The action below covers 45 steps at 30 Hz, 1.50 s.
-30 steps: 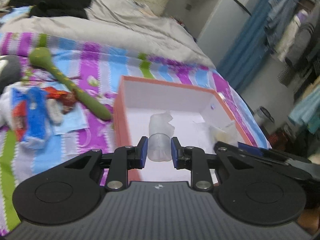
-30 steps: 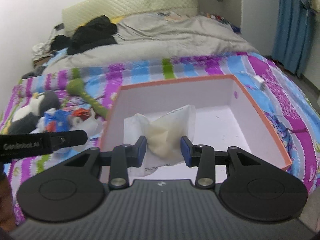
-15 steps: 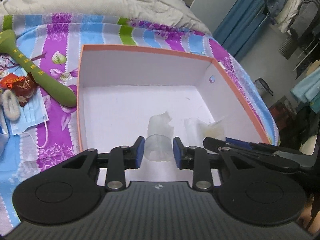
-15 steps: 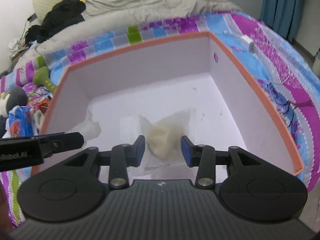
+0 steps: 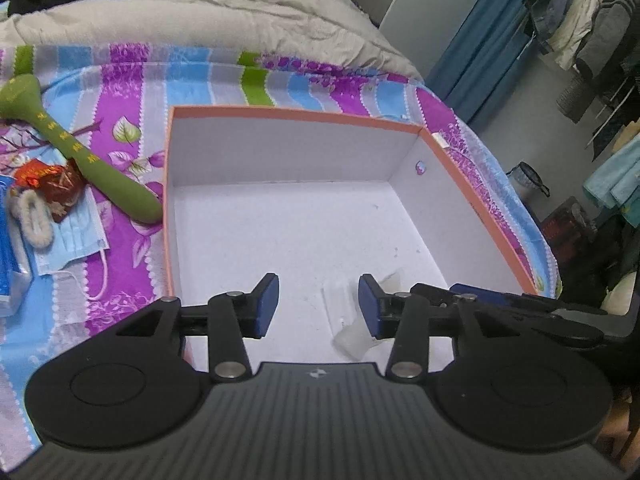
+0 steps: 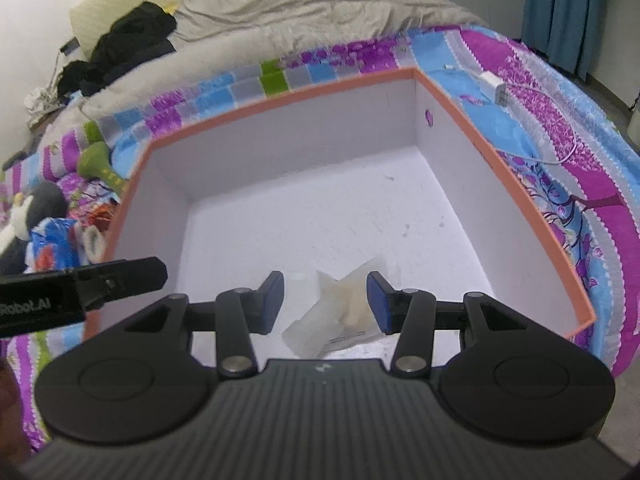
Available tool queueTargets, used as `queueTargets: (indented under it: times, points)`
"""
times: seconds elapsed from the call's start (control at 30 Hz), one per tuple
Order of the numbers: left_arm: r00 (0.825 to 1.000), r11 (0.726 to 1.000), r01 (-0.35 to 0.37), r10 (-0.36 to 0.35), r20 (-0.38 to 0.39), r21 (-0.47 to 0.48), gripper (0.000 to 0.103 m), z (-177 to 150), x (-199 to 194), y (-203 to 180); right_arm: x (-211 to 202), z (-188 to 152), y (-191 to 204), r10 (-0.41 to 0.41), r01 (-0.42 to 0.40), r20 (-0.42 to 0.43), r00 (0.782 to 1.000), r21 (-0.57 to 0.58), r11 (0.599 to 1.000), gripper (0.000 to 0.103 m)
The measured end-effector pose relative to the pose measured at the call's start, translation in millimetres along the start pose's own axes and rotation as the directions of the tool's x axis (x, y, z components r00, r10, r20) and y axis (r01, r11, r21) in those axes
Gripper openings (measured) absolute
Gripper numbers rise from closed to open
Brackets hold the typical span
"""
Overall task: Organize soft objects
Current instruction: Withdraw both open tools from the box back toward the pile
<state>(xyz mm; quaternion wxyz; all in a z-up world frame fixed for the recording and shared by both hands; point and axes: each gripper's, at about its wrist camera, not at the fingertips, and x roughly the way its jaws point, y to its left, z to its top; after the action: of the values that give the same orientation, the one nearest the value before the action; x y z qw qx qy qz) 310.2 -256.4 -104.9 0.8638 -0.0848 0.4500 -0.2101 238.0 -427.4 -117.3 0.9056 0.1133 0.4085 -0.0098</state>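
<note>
An orange-rimmed box with a white inside sits on the striped bedspread. My left gripper hangs low over the box's near end, jaws opening. A clear soft piece lies loose on the box floor by its right finger, not pressed. My right gripper is beside it in the same box, jaws also opening. A cream lump in a clear bag rests on the floor between its pads, no longer squeezed. Each gripper shows at the edge of the other's view.
Left of the box lie a green plush stick, a red packet, a blue face mask and a fluffy clip. A penguin plush sits further left. A white charger lies right of the box.
Both grippers came down into the box and their jaws spread. The clear piece left the left jaws and lies on the floor. The bagged lump sank free of the right pads.
</note>
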Motion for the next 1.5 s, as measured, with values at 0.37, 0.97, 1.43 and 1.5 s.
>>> queueTargets:
  times: [0.37,0.97,1.43,1.5]
  points:
    - [0.995,1.0,-0.005,0.003,0.098,0.021,0.05,-20,-76,-3,-63,-13,26,0.048,-0.046,0.099,0.994,-0.022,0.999,0.049]
    - [0.972,1.0,-0.029,0.028,0.232,0.002,0.05,-88,-207,28,-155,-73,91,0.153,-0.137,0.213,0.965,-0.091,0.986,0.049]
    - [0.941,0.993,-0.086,0.107,0.322,-0.078,0.055,-150,-284,71,-183,-125,148,0.261,-0.227,0.195,0.945,-0.182,0.957,0.049]
    - [0.935,0.991,-0.098,0.122,0.333,-0.088,0.055,-155,-291,77,-182,-130,154,0.269,-0.232,0.191,0.944,-0.192,0.953,0.049]
